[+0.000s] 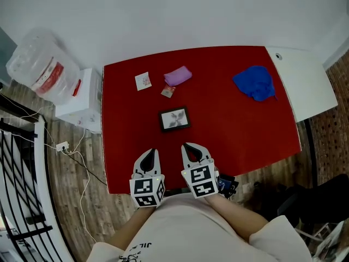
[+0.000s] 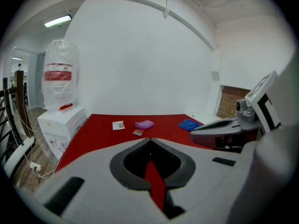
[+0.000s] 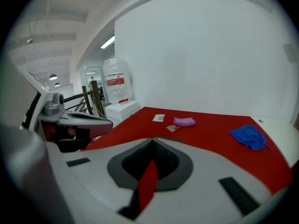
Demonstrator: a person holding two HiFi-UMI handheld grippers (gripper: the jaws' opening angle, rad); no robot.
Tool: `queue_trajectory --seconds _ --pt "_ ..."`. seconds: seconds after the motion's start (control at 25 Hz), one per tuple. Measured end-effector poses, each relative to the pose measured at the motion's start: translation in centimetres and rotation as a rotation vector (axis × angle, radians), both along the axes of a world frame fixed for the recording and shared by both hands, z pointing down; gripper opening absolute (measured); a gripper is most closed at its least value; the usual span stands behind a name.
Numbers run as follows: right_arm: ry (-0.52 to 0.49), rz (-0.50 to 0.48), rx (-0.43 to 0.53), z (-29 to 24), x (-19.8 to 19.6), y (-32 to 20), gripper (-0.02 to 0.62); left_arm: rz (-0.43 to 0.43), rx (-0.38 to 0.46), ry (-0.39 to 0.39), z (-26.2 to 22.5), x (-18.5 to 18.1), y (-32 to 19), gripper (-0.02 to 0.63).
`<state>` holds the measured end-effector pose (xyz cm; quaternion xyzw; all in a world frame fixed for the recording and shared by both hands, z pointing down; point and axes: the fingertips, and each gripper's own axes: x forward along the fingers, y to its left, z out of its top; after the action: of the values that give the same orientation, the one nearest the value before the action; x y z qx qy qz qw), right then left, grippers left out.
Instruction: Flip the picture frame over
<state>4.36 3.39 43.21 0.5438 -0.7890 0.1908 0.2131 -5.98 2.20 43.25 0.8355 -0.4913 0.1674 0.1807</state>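
A small black picture frame lies flat on the red table, picture side up, near the middle. Both grippers hover side by side at the table's near edge, short of the frame and apart from it. My left gripper is shut with nothing in it, and its own view shows the jaws closed tip to tip. My right gripper is likewise shut and empty, jaws meeting at the tips. The frame is hidden behind the jaws in both gripper views.
On the far part of the table lie a white card, a purple cloth, a small packet and a blue cloth. A white box with a clear plastic bag stands left of the table. A white surface adjoins the right side.
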Motion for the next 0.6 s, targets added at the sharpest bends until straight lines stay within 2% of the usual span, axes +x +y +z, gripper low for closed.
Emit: queue_trajectory --seconds 0.6 --pt "-0.016 -0.002 -0.003 0.18 -0.15 0.09 0.003 -0.001 -0.007 0.002 -0.08 -0.22 0.44 0.006"
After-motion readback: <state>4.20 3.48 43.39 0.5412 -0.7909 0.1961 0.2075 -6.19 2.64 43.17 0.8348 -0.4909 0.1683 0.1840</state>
